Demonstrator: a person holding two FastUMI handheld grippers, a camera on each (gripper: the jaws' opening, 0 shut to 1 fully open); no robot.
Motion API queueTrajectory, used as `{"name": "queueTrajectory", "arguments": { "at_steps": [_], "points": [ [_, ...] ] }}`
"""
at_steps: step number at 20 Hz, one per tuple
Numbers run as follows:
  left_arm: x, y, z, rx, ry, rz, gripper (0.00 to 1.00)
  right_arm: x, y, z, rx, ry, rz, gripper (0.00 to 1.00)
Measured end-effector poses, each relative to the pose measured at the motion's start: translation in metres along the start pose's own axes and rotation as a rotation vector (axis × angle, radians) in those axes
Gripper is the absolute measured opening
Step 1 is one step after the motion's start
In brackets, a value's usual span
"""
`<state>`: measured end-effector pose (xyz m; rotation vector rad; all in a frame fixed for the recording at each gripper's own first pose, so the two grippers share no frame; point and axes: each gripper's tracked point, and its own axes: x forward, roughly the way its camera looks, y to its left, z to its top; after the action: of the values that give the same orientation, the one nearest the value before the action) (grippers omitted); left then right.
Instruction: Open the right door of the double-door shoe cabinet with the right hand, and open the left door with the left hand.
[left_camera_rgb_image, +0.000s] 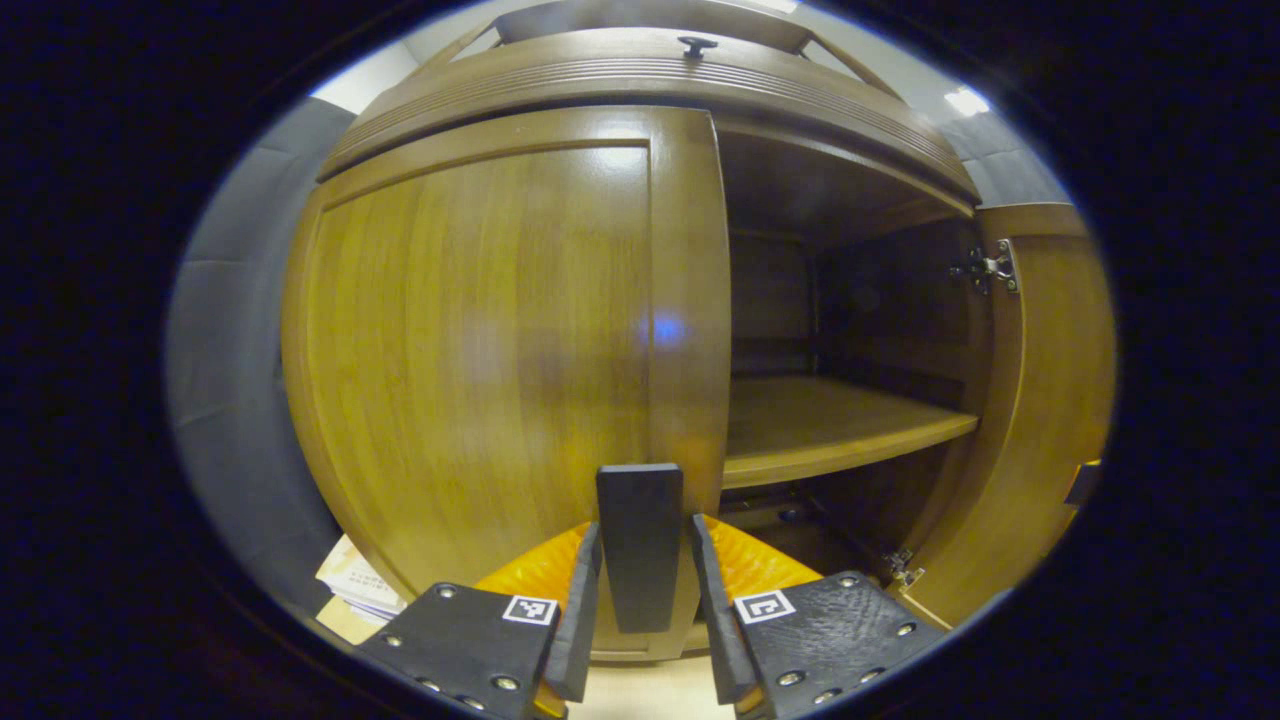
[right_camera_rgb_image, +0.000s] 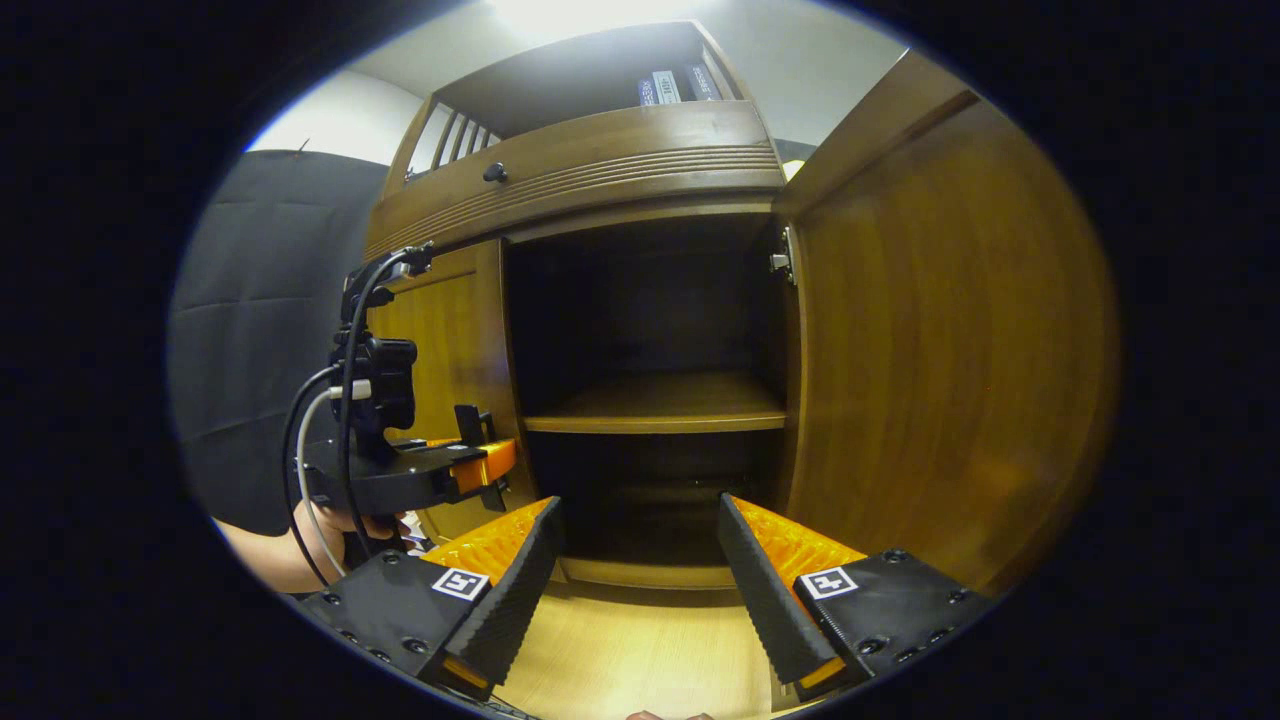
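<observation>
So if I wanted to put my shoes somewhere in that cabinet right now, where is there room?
The shelf behind the open right door lies bare, bordered by the closed left door's edge. Below it is dark, contents unclear. The left door's handle is crowded: the left gripper sits around it.

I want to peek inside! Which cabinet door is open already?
The brown wooden right door, swung wide beside the shelf. The left door is shut.

Little legible text, mostly markers.
Square black-and-white coded tags (left_camera_rgb_image: 529, 609) sat on the gripper bodies at the bottom of both views, without readable characters. Spines of books (right_camera_rgb_image: 672, 87) on the top shelf, upper centre of the right gripper view, carried lettering too small to read. Printed papers (left_camera_rgb_image: 355, 582) at lower left of the left gripper view stayed illegible.
</observation>
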<state>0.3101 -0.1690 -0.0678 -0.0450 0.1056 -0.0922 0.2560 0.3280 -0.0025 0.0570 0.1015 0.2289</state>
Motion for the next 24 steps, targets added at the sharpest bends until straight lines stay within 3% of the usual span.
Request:
{"name": "queueTrajectory", "arguments": {
  "at_steps": [1, 6, 8, 13, 23, 24],
  "points": [
    [0.005, 0.006, -0.002, 0.0, -0.001, 0.04, 0.42, 0.003, 0.002, 0.0, -0.002, 0.001, 0.013, 0.94],
    [-0.002, 0.005, -0.001, 0.001, 0.001, 0.07, 0.24, 0.015, 0.01, -0.003, -0.017, 0.009, 0.088, 0.97],
    [-0.003, 0.002, -0.001, -0.014, 0.003, 0.065, 0.17, 0.021, 0.008, -0.005, -0.02, 0.005, 0.098, 0.94],
    [-0.007, 0.003, 0.0, -0.01, -0.003, 0.059, 0.17, 0.026, 0.016, -0.008, -0.035, 0.012, 0.126, 0.93],
    [-0.045, 0.005, 0.002, -0.028, -0.024, -0.027, 0.14, 0.001, 0.013, -0.001, -0.027, 0.01, -0.059, 0.93],
    [-0.053, 0.007, 0.0, -0.03, -0.027, -0.035, 0.17, -0.002, 0.014, -0.001, -0.023, 0.004, -0.077, 0.93]
  ]
}}
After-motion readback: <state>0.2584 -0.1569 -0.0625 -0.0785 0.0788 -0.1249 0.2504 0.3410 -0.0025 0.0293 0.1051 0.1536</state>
